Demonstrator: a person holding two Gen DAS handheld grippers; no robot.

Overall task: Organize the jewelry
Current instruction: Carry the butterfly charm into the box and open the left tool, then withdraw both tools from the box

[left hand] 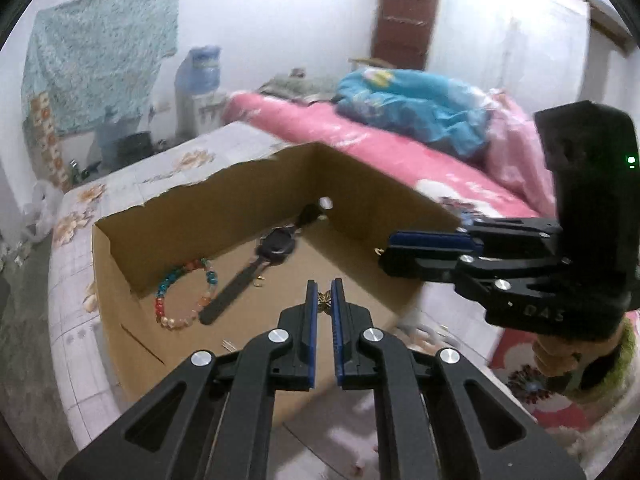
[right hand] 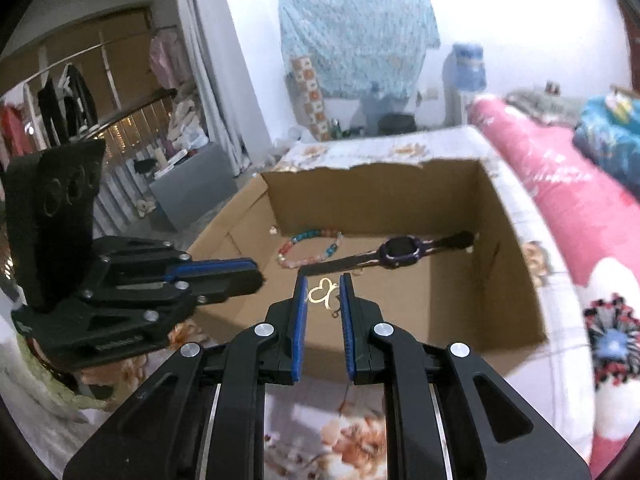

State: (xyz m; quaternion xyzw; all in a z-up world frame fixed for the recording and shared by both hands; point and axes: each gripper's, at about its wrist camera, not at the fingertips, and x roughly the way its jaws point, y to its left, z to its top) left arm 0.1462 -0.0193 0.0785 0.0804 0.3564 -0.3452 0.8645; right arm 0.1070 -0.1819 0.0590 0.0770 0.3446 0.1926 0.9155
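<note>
Gold pendant (right hand: pixel 323 295) lies in the box (right hand: pixel 516 248) between right tongs (right hand: pixel 323 290).

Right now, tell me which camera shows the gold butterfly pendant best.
Right wrist view: the gold butterfly pendant shows its whole looped outline between the right claw fingers. Left wrist view gives only a blurred gold glint between its fingers.

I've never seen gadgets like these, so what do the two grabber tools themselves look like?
Both the left gripper and the right gripper are matte black, with angular linkage arms joined by round silver pivots. Each has two flat fingers lined with blue pads. The right one's upright black block shows a small green light and embossed letters.
</note>
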